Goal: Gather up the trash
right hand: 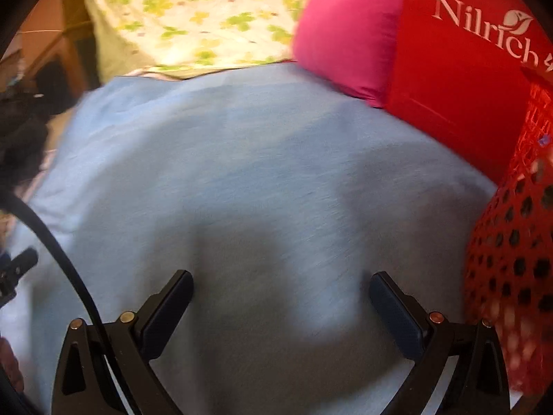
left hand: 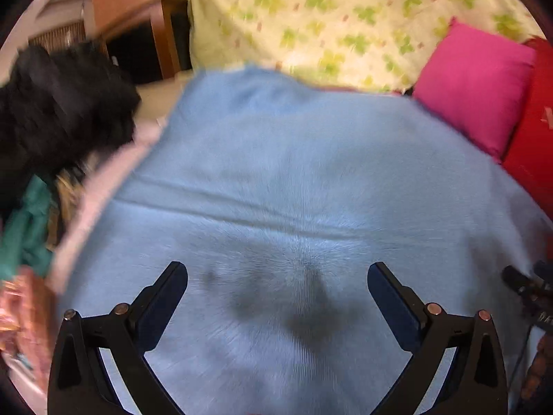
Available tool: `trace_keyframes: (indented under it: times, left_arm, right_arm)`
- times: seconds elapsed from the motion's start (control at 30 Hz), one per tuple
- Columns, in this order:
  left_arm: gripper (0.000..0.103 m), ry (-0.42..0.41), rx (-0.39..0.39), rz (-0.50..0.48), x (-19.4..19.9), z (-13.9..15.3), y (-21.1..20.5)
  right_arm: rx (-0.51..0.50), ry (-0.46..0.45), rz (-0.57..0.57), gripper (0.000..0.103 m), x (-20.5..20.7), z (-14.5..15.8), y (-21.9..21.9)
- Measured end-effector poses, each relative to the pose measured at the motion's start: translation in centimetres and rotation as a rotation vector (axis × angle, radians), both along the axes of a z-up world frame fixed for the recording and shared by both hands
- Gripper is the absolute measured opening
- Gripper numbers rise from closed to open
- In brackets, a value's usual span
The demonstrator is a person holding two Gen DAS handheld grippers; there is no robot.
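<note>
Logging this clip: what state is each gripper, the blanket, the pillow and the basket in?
left gripper: open, empty, over the blanket
right gripper: open, empty
blue blanket: spread flat, lightly creased
pink pillow: propped at the blanket's edge
red basket: upright, contents blurred

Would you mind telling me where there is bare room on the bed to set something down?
The light blue blanket is bare across its middle, ahead of both open claws, bordered behind by the clover-print sheet. It is crowded rightward by the pink cushion, red Nilrich box and red perforated basket, leftward by dark and teal clothes.
</note>
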State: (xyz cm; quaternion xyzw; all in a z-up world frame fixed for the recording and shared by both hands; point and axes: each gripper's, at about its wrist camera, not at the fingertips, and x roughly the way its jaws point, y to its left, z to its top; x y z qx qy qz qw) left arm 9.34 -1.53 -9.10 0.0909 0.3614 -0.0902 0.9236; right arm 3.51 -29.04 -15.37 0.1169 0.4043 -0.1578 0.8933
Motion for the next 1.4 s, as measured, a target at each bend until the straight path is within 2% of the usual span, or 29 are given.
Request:
trace_keyframes:
  times: [0.1, 0.2, 0.37, 0.47, 0.63, 0.8, 0.9, 1.4]
  left_arm:
    - [0.103, -0.068, 0.015, -0.034, -4.0, 4.3, 0.3]
    - [0.103, -0.14, 0.022, -0.056, -7.7, 8.5, 0.1]
    - [0.103, -0.198, -0.024, -0.121, -13.3, 13.3, -2.0]
    - [0.103, -0.224, -0.031, -0.172, -16.1, 15.1, -3.5]
    - [0.103, -0.253, -0.031, -0.255, -19.8, 17.1, -6.5]
    - [0.103, -0.27, -0.03, -0.322, -22.4, 18.3, -9.1]
    - [0.103, -0.279, -0.021, -0.348, -23.2, 18.6, -10.5]
    - [0.103, -0.271, -0.015, -0.447, -25.5, 19.0, -14.7]
  right_arm:
    - [0.002, -0.065, 0.058, 0.103, -3.1, 2.3, 2.3]
    - [0.042, -0.155, 0.108, 0.103, -7.7, 5.8, 3.7]
    - [-0.063, -0.291, 0.088, 0.103, -17.0, 13.5, 3.5]
    - [-0.111, -0.32, 0.033, 0.103, -22.0, 17.3, 2.2]
    - [-0.185, -0.291, -0.078, 0.103, -27.0, 21.1, 0.4]
    - [-0.247, -0.287, -0.169, 0.103, -31.0, 22.7, -0.9]
    - [-0.272, -0.291, -0.196, 0.103, -31.9, 23.3, -1.4]
    - [-0.299, -0.288, -0.27, 0.103, -33.7, 23.3, -4.0]
